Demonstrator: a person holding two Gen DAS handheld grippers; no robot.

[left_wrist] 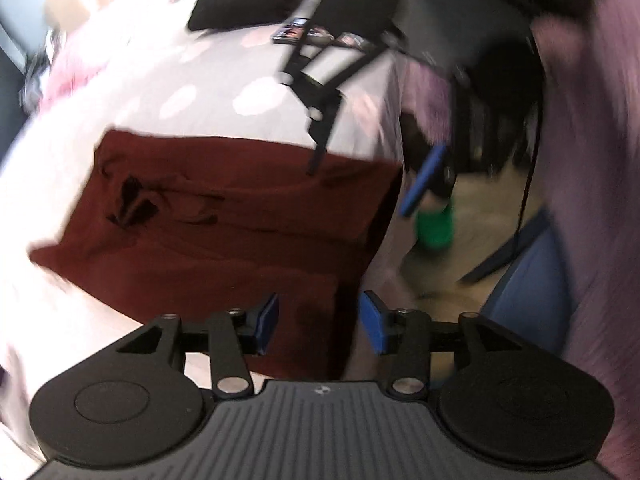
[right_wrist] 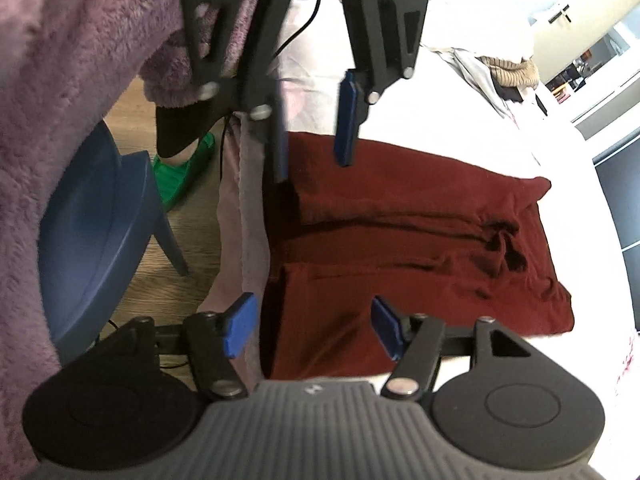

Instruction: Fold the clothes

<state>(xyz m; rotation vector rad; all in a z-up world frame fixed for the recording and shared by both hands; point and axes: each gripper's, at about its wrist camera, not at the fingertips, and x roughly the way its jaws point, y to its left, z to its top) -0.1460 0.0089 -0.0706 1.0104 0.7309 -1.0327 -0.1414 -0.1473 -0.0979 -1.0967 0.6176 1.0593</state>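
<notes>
Hovering at the bed's (right_wrist: 460,128) near edge: both hand-held grippers, left (left_wrist: 318,326) and right (right_wrist: 312,326), gape empty over the maroon garment (right_wrist: 400,248) (partly folded); pinch only its hem.

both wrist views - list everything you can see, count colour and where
garment: 1, dark red, partly folded on the bed near its edge
bed sheet: 1, white, under the garment
chair: 1, blue, on the floor beside the bed
black items: number unclear, far side of bed
fuzzy sleeve: purple, person's
shoe: 1 seen, green, on the floor
left gripper: black, blue pads, open above the garment's edge
right gripper: same, open
</notes>
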